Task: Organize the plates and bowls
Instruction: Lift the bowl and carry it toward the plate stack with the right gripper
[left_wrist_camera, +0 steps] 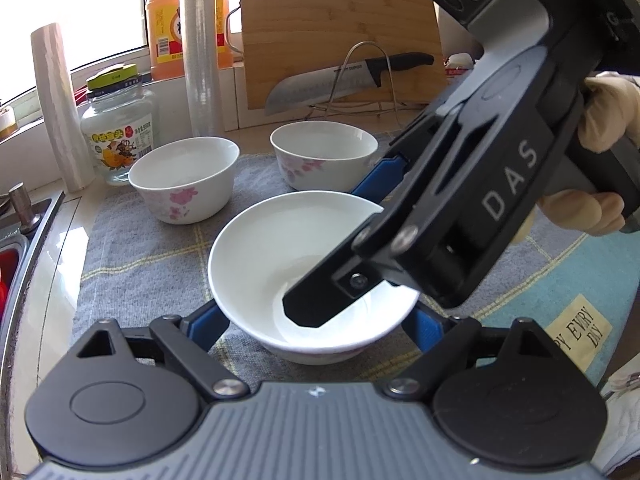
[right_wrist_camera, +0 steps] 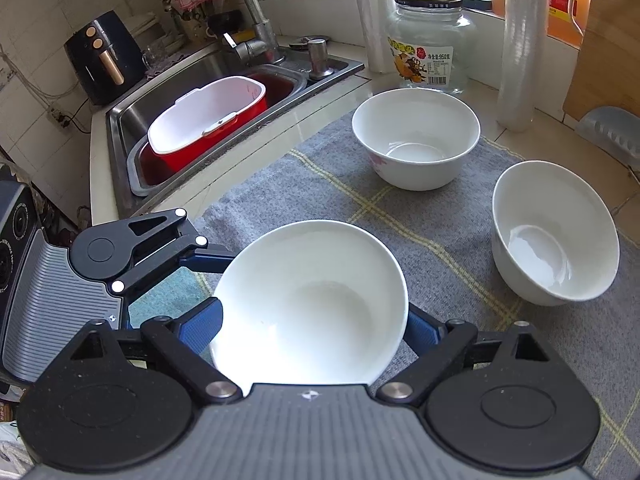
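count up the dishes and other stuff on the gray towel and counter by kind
Bowls: 3, near bowl, left bowl, right bowl
Glass jar: 1
Film rolls: 2, and
Knife: 1
Cutting board: 1
Total: 8

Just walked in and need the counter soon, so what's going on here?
A person is sorting bowls with two handheld grippers. The left gripper and right gripper both bracket the nearest white bowl on the grey towel; whether either is clamped is unclear. Two floral bowls sit apart behind it, unstacked.
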Tool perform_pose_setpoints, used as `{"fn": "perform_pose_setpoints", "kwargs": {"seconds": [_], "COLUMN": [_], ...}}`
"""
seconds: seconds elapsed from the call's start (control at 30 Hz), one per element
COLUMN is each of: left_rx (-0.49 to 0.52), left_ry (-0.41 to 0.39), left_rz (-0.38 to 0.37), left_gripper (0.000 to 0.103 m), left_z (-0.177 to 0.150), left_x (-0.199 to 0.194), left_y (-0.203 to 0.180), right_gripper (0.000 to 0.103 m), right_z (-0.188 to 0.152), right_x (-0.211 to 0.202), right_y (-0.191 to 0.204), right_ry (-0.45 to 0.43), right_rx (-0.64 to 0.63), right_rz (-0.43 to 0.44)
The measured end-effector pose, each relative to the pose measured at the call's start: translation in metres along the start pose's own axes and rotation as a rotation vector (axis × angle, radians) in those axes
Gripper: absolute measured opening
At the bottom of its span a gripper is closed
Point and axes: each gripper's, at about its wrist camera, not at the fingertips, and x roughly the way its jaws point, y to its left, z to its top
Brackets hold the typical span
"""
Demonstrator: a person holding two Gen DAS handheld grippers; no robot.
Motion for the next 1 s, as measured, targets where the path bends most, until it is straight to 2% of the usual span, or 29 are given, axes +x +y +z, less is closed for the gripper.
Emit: {"fn": "perform_pose_setpoints", "kwargs": {"seconds": [0.4, 1.0], "left_rx": [0.052, 0.136], "left_ry": [0.015, 0.028], "left_rz": [-0.037, -0.164], "left_gripper": [0.091, 0.091], "left_z": [0.019, 0.054], "left_x": [-0.004, 0.038], "left_y": [-0.035, -0.129], "right_gripper": [0.097, 0.098], "right_z": [-0.025, -0.099], "right_x": [-0.038, -0.11], "right_y": [-0.011, -0.066], "right_ry": [-0.048, -0.084], "right_rx": [0.046, 0.164], "right_rz": [-0.031, -0.145]}}
